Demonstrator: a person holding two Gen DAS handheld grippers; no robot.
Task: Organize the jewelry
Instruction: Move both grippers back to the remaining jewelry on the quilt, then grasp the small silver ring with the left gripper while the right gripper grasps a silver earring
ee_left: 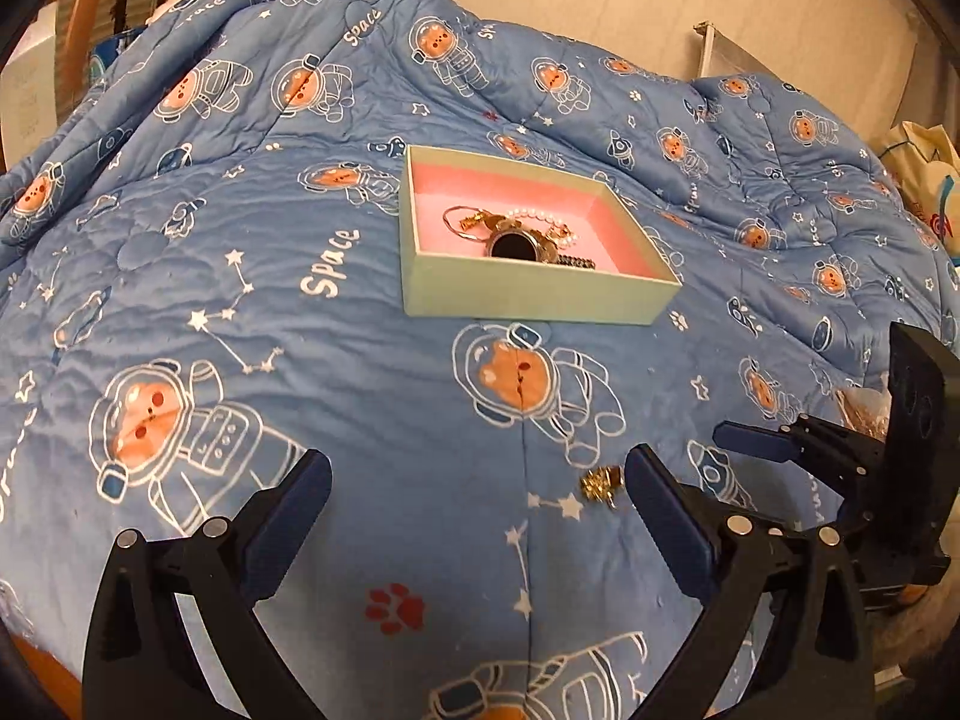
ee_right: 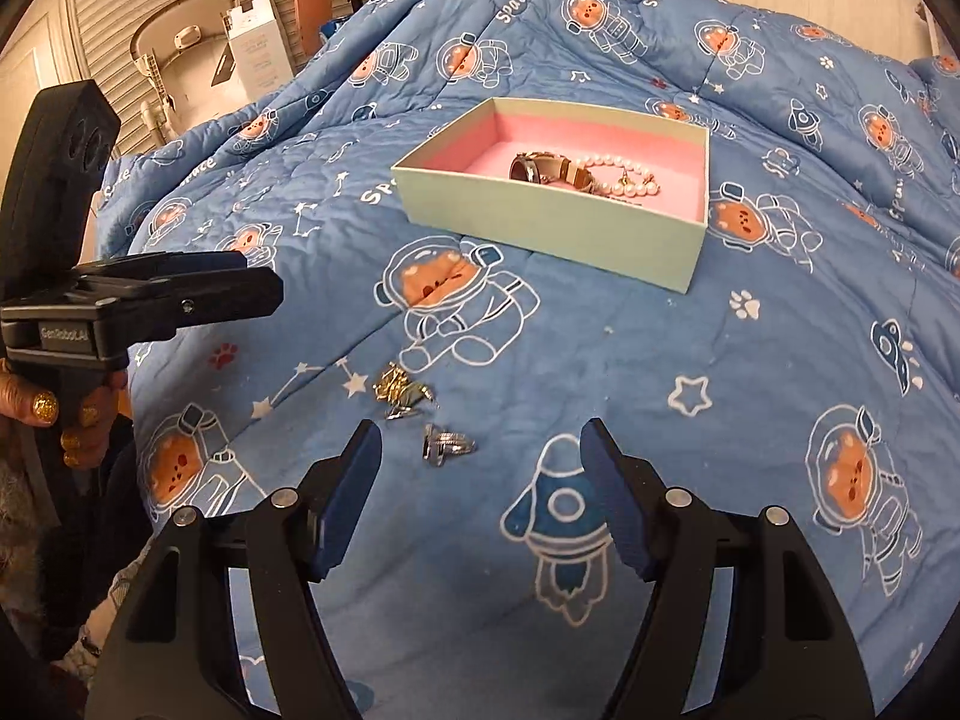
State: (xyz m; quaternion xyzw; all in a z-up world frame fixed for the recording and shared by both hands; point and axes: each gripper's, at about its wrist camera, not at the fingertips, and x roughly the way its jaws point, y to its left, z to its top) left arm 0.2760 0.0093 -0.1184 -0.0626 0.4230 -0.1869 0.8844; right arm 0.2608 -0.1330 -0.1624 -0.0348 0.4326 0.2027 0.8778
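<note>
A pale green box point(ee_left: 528, 294) with a pink lining sits on the blue quilt. It holds a gold watch point(ee_left: 510, 245), a pearl bracelet point(ee_right: 624, 177) and other gold pieces. Loose gold jewelry point(ee_right: 402, 391) and a silver piece point(ee_right: 447, 447) lie on the quilt in front of the box. My right gripper point(ee_right: 483, 450) is open just above the quilt. The silver piece lies near its left finger, not touched. My left gripper point(ee_left: 477, 474) is also open with nothing between its fingers. The gold jewelry point(ee_left: 600, 483) lies right by its right finger.
The quilt point(ee_left: 360, 360) covers a bed and bunches up behind the box. A white carton point(ee_right: 255, 51) and a slatted wall stand at the back left. A hand point(ee_right: 78, 420) with gold nails holds the left gripper's handle. A bag point(ee_left: 924, 174) sits at the far right.
</note>
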